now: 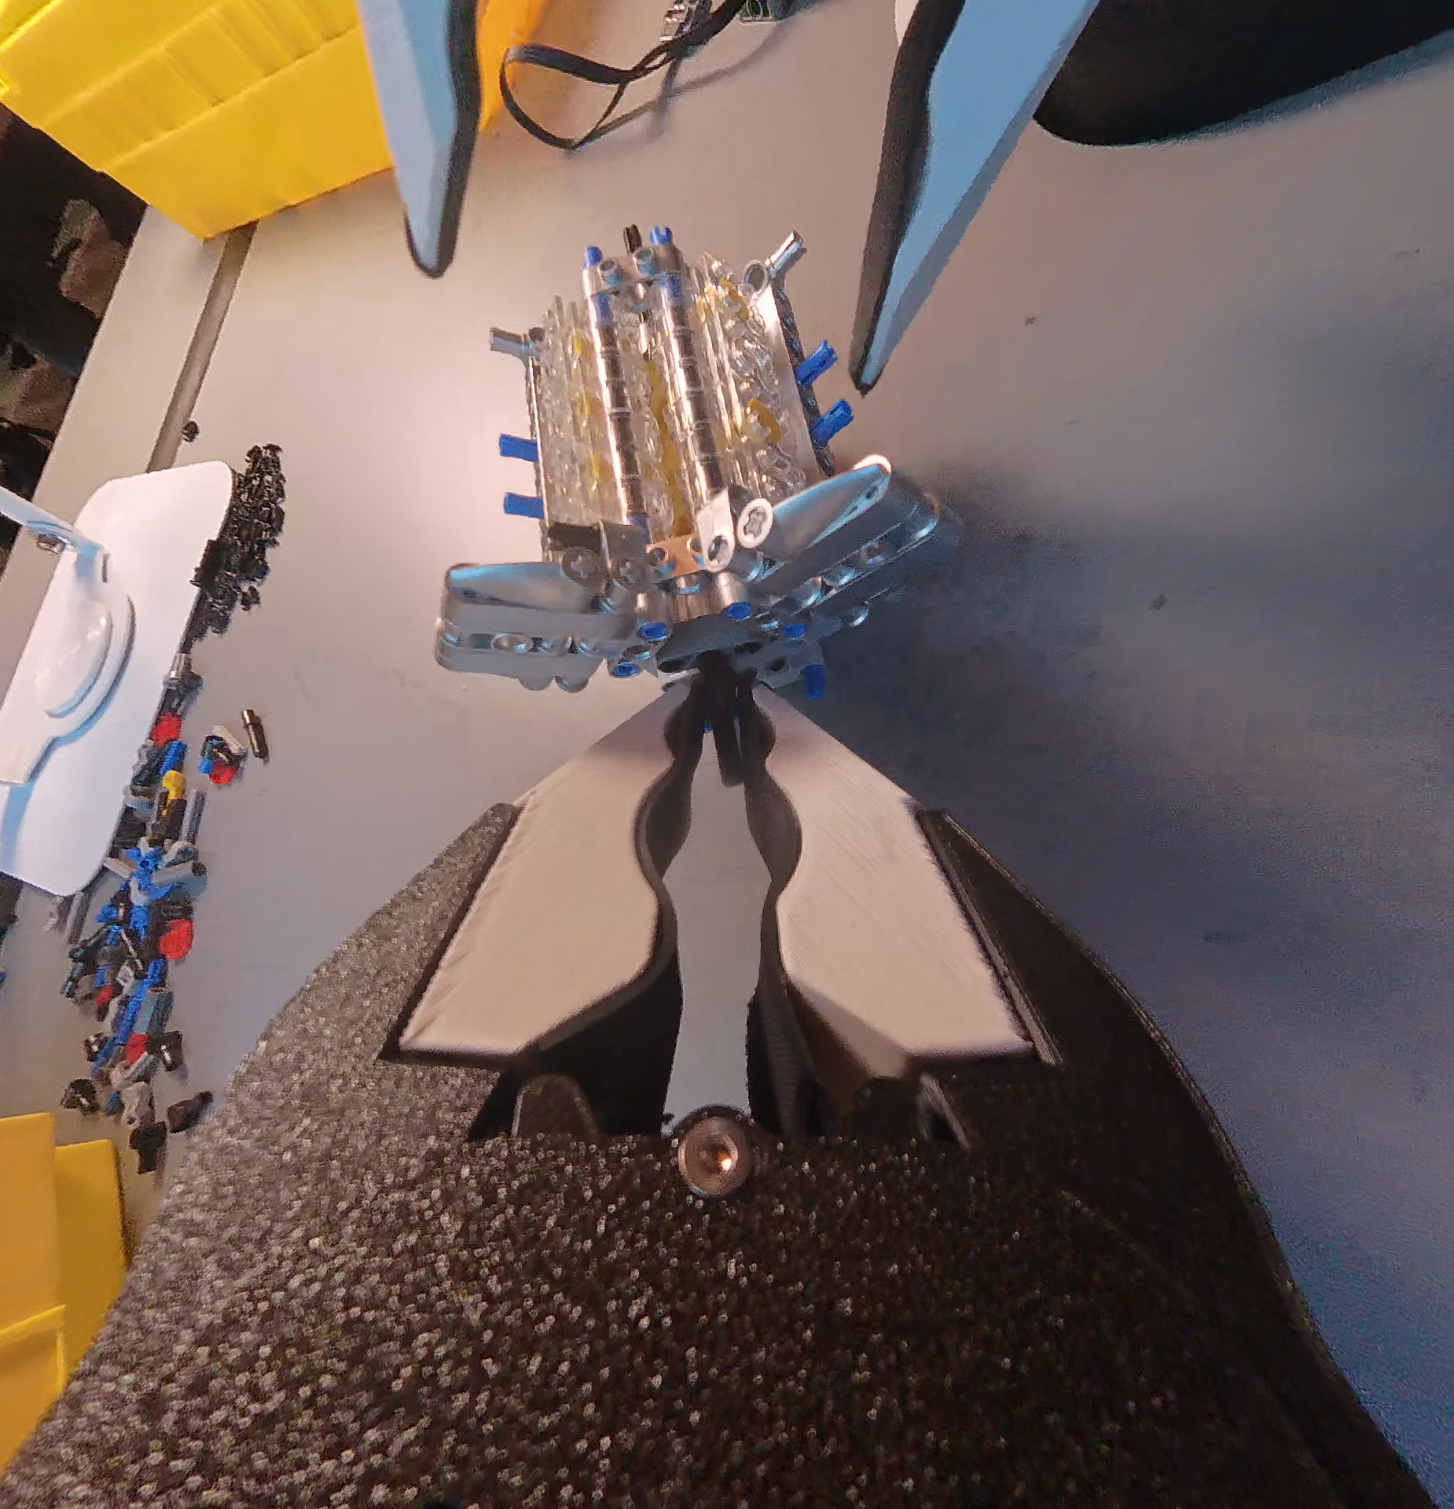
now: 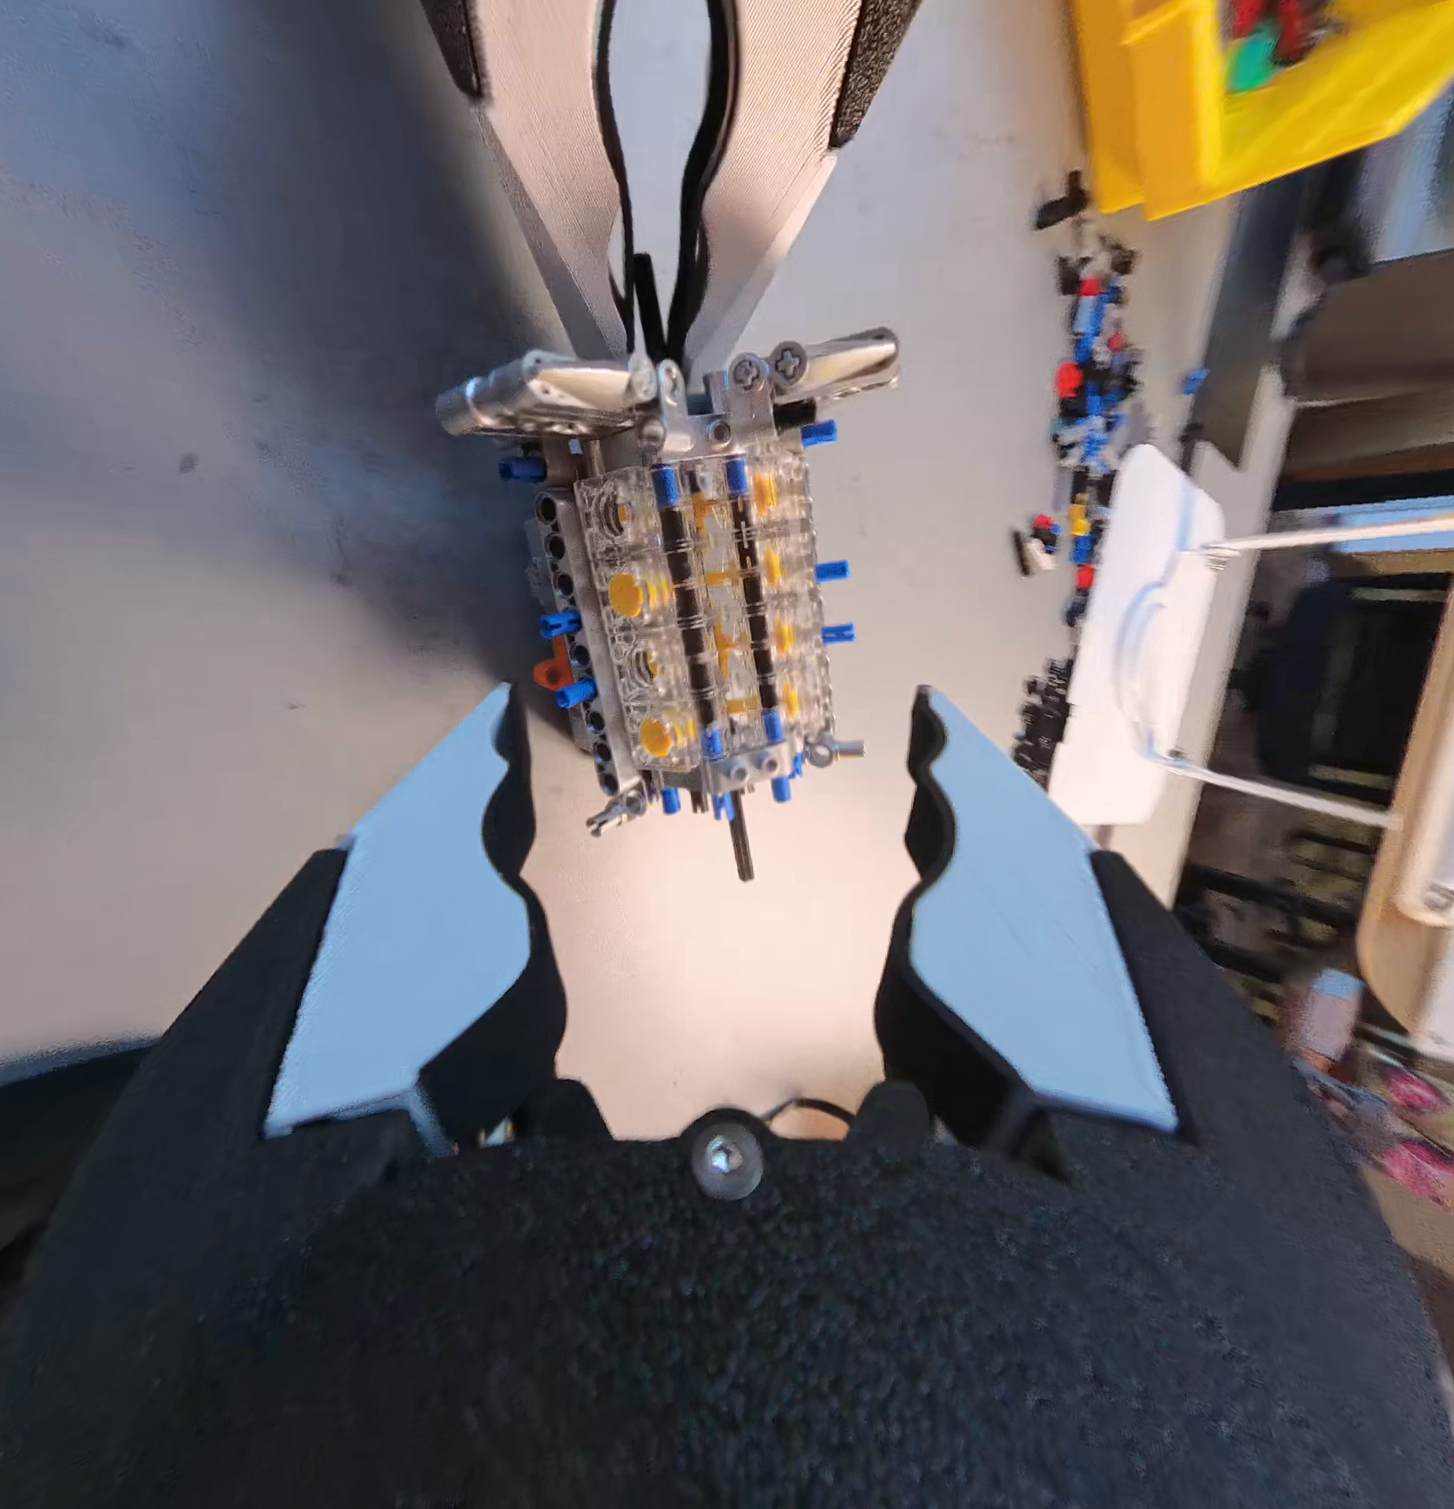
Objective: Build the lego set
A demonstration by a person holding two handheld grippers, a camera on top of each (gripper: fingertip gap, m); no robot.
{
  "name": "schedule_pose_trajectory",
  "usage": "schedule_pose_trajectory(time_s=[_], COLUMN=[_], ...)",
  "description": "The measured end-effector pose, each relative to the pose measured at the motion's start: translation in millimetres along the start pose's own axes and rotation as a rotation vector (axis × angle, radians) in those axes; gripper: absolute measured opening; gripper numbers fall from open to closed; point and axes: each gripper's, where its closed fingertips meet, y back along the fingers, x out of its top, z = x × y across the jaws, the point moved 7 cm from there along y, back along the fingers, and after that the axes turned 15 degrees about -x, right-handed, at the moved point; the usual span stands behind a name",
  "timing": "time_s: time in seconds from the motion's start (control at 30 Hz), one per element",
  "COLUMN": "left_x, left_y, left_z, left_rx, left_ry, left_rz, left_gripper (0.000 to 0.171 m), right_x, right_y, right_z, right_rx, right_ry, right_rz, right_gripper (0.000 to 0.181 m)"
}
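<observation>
Grey-and-clear brick engine block held at its near end by our left claw.
Our right claw gapes empty beyond its far end, jaws wide; the block's long axis runs claw to claw above the desk.

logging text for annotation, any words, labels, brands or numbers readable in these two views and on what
None: no readable writing shows in either view.
Toy brick engine model, held by the left gripper: no print visible.
Yellow bin: no label visible.
White plastic tray: plain, as far as it shows.
Loose brick parts: too small to show any marks.
Right gripper: plain.
</observation>
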Motion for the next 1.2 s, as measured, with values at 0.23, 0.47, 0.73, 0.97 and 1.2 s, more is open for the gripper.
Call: schedule_pose_trajectory(time_s=[0.23, 0.47, 0.73, 0.97, 1.2], left_x=[-0.2, -4.9, -7.7, -15.7, -26.3], left_y=[-1.8, -1.0, 12.0, 18.2, 18.5], left_z=[3.4, -1.2, -11.7, -30.8, -53.6], left_rx=[0.099, 0.151, -0.009, -0.302, -0.540], left_ry=[-0.162, -0.222, -0.021, 0.238, 0.355], left_rz=[-0.059, -0.086, 0.101, 0.221, 0.270], left_gripper=[0.006, 0.008, 0.004, 0.002, 0.002], right_x=[-4.5, -8.4, -17.0, -21.3, -31.0], right_y=[-37.3, -30.7, -19.8, -36.6, -25.4], right_z=[3.4, 6.8, 3.7, 10.9, 31.4], right_rx=[0.399, 0.316, 0.218, 0.523, 0.528], right_ry=[-0.015, -0.070, -0.174, -0.497, -0.639], right_rz=[-0.006, 0.138, 0.193, 0.174, 0.269], right_gripper=[0.089, 0.085, 0.066, 0.063, 0.082])
